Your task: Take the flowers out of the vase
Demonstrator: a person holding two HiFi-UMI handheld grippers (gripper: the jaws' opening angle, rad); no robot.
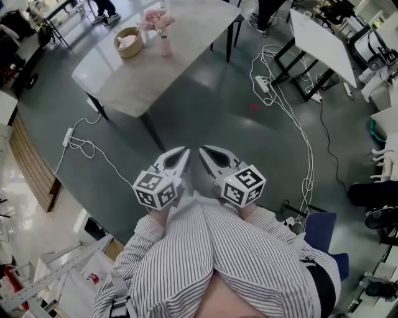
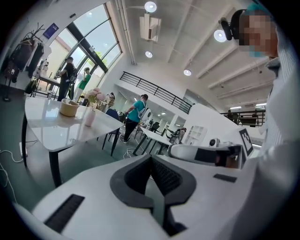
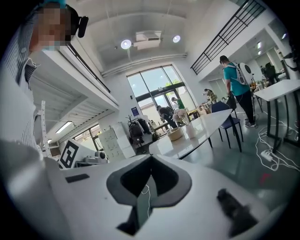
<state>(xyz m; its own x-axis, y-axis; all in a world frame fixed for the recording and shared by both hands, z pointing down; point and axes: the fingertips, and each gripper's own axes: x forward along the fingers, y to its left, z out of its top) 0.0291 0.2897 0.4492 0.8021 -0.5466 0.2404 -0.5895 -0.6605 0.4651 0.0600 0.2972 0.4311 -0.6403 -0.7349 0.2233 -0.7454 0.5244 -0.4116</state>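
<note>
- The desk (image 1: pixel 186 56) is standing well apart from both grippers, with a stretch of bare floor (image 1: pixel 205 105) lying between. The task's things are being carried near its far end.
- The left gripper (image 1: pixel 185 151) and the right gripper (image 1: pixel 202 150) are being held side by side, close in front of the person and pointing toward the desk. The jaws of each are being pressed together, and nothing is being held between them.
- The vase (image 1: pixel 165 45) is standing upright just beside a round bowl (image 1: pixel 129 42), so its long axis is running straight up. It is lying ahead of both pairs of jaws and a little to the left, so the left gripper is being judged slightly the nearer.
- The pink flowers (image 1: pixel 155 18) are standing up out of the vase mouth, still untouched. The whole approach across the floor is being judged as outstanding, and a lift along the upright stems is expected after it.
</note>
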